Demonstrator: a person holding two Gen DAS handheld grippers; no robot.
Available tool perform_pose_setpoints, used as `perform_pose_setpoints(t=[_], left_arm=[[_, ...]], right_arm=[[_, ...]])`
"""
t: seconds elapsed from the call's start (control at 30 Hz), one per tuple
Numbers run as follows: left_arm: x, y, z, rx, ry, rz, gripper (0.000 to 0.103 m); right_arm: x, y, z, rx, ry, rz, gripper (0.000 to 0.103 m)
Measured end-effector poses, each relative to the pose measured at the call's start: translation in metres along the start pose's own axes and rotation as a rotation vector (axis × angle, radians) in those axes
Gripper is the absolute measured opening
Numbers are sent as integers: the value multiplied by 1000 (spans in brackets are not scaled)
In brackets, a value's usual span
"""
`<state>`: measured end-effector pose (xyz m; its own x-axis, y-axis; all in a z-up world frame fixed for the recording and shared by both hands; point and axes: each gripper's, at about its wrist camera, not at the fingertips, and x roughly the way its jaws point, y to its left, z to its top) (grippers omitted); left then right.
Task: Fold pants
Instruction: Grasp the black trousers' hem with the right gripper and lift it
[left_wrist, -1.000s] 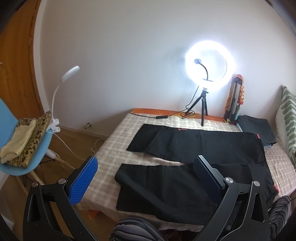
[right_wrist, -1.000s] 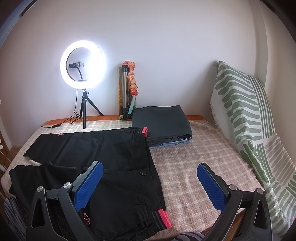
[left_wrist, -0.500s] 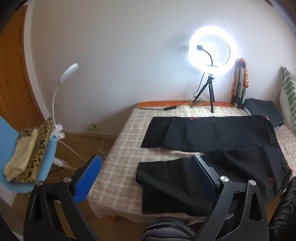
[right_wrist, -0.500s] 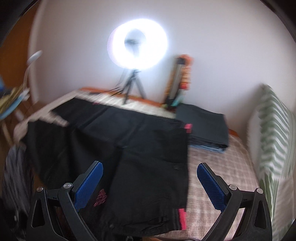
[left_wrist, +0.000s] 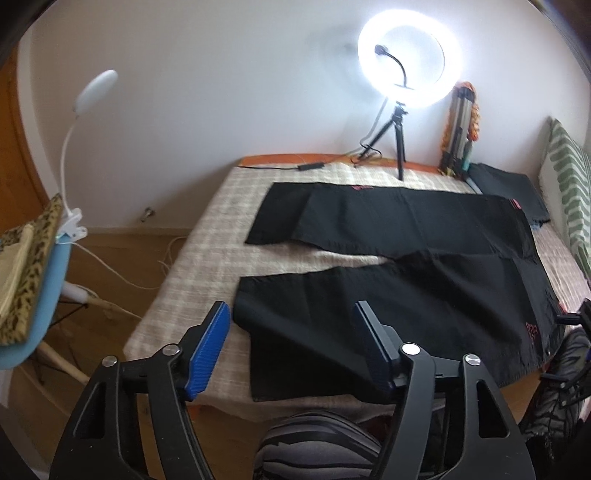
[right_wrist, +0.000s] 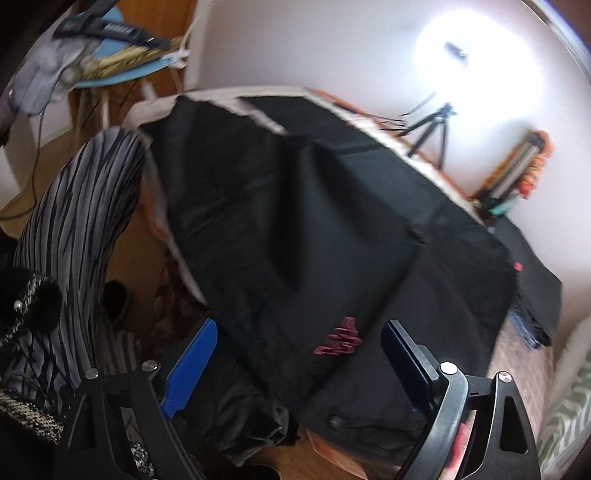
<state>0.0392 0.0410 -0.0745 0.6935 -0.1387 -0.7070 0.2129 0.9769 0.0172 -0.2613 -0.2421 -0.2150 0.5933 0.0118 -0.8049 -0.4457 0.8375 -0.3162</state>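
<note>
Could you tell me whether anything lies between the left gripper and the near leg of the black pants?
Nothing visible does: the left gripper, open, hangs just before the near hem of the black pants spread flat on the checked bedspread.

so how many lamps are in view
2: a lit ring light on a tripod at the bed's far edge by the wall, and a white clip lamp clamped to the blue chair on the left.

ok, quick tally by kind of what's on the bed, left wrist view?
Black pants, spread flat: 1
Folded dark garment stack: 1
Ring light on tripod: 1
Green-patterned pillow: 1
Folded tripod with orange cloth: 1
Total: 5
</note>
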Motion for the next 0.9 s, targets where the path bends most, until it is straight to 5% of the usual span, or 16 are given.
perform_pose_setpoints(t=[0.3, 0.4, 0.5, 0.63, 0.9], left_arm=[[9, -3, -3, 35, 48, -26, 61], [9, -1, -4, 43, 54, -38, 61], [11, -1, -2, 58, 62, -54, 61], [16, -3, -1, 83, 67, -82, 61], [25, -39, -8, 234, 83, -179, 68]], right_arm=[[40, 40, -1, -208, 46, -46, 86], [52, 52, -2, -287, 72, -100, 72], [54, 55, -1, -320, 83, -145, 44], [41, 36, 13, -244, 82, -50, 17], [24, -19, 57, -134, 39, -85, 2]])
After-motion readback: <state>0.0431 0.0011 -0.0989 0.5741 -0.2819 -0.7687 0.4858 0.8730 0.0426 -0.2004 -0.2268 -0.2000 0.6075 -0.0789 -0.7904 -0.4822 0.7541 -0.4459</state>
